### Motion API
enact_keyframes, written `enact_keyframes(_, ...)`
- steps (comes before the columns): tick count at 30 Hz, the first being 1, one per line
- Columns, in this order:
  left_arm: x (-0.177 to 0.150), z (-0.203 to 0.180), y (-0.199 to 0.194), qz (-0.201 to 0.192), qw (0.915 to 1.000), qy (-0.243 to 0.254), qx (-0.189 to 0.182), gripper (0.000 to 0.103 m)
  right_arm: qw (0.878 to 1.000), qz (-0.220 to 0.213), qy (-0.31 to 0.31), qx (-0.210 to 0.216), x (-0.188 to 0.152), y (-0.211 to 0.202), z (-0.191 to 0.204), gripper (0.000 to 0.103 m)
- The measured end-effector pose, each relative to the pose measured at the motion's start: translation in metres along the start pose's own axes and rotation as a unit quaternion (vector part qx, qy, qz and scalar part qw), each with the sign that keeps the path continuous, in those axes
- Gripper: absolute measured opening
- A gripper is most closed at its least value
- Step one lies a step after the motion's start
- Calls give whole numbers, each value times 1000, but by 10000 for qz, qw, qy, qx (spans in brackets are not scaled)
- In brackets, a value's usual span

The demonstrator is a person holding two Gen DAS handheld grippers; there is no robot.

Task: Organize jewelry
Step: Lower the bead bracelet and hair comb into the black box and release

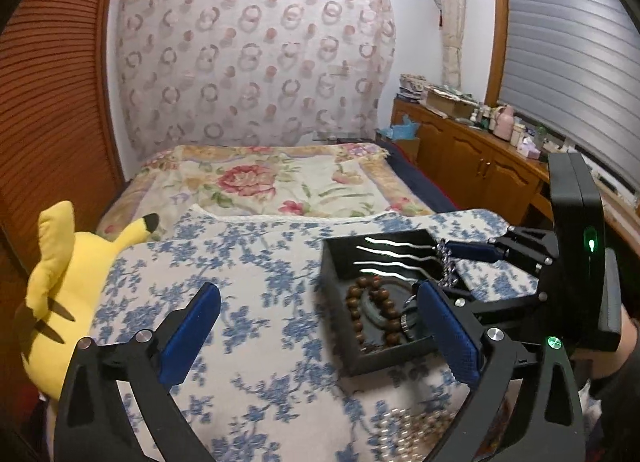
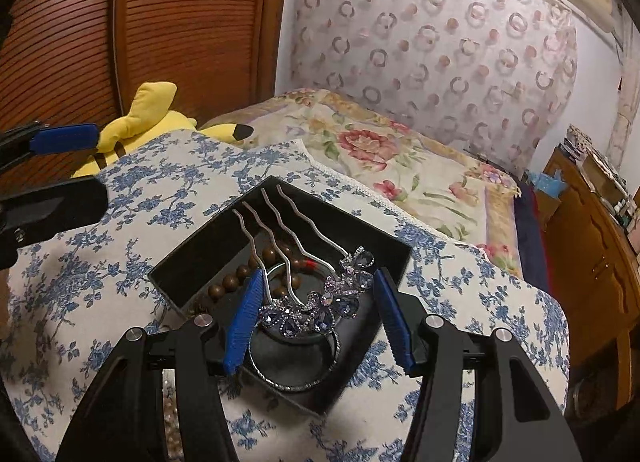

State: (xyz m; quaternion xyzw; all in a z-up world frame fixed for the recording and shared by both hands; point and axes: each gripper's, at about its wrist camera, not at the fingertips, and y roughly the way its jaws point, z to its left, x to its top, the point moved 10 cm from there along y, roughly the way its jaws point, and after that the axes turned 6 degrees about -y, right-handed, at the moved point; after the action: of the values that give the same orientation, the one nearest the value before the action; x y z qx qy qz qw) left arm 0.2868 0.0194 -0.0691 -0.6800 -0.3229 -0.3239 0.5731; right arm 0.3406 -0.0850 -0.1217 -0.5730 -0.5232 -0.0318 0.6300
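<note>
Blue ribbed pads of the right gripper [image 2: 316, 314] clamp a jewelled hair comb [image 2: 316, 312] by its purple crystal flowers at lower centre of the right wrist view; its four wavy silver prongs reach toward upper left over the black box [image 2: 384, 250]. Inside the box lie a brown wooden bead bracelet [image 2: 236, 278] and a silver bangle [image 2: 298, 384], the bangle near the bottom edge of the box. In the left wrist view the left gripper [image 1: 320, 332] stands spread wide with nothing between its pads, at the bottom of the frame, its right pad overlapping the box's near corner. A blurred pearl strand [image 1: 416, 428] lies on the blue floral cloth [image 1: 248, 262] at lower right, outside the box. A yellow plush toy [image 1: 60, 282] sits at the left edge.
</note>
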Motion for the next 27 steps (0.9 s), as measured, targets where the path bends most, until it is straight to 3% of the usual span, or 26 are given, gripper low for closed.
enact_keyframes(15, -36, 14, -6, 188, 9998, -17, 38, 95, 9988, 388, -223, -201, -5, 24, 1, 60)
enact_keyframes(22, -55, 17, -12, 299, 9995, -115, -37, 95, 9992, 305, -119, -222, -6, 20, -3, 65)
enact_keyframes(27, -68, 10, -23, 341, 9992, -97, -166, 95, 9999, 53, -1, -140, -13, -8, -1, 65)
